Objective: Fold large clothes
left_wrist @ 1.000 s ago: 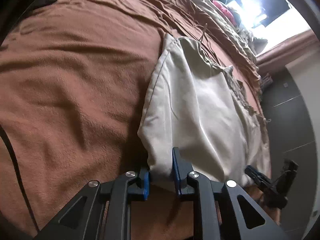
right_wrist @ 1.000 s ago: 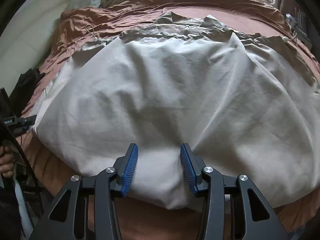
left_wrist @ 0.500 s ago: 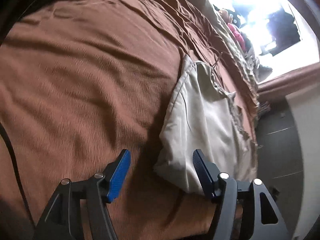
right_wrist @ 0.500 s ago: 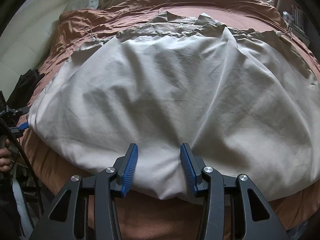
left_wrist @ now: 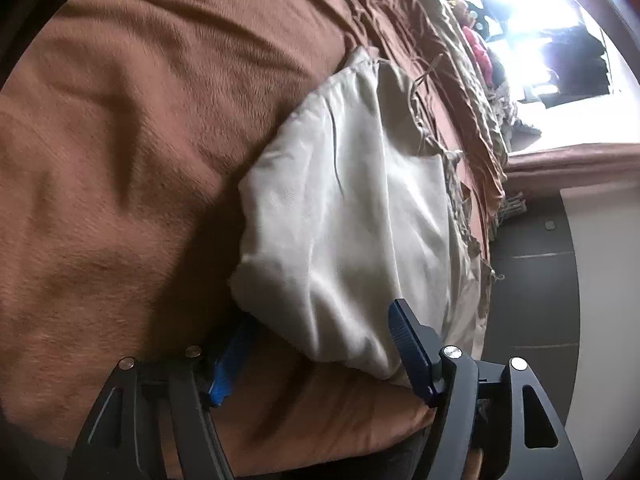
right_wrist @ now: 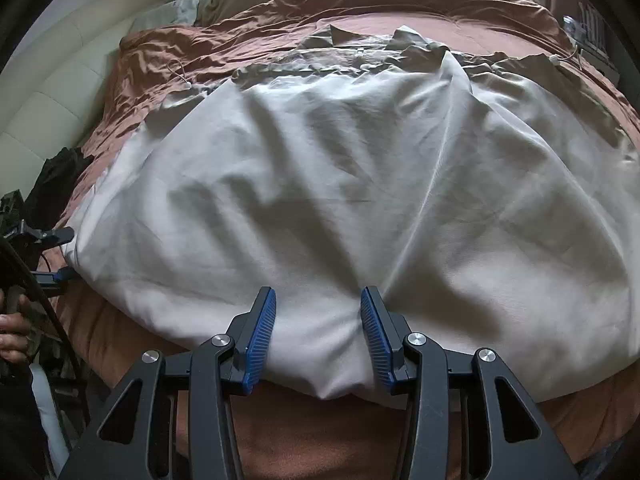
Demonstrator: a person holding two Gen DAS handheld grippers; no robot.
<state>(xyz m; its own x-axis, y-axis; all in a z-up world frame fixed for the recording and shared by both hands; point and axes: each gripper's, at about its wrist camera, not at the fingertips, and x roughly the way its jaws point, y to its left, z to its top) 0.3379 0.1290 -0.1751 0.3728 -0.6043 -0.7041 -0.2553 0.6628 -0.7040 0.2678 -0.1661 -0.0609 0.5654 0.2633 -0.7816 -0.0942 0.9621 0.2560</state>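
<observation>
The big cream garment [right_wrist: 340,208] lies spread on the brown bed blanket [left_wrist: 120,160], its near edge seemingly pinched in the right claw [right_wrist: 318,336] while the left claw [left_wrist: 320,356] is opening around its corner to let go.

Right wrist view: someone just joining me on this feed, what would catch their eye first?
The big pale garment spread across the brown bedspread fills most of the view. The right gripper has its blue pads on either side of a bunched piece of the near hem. At the far left edge, the left gripper stands open at the garment's corner.
</observation>
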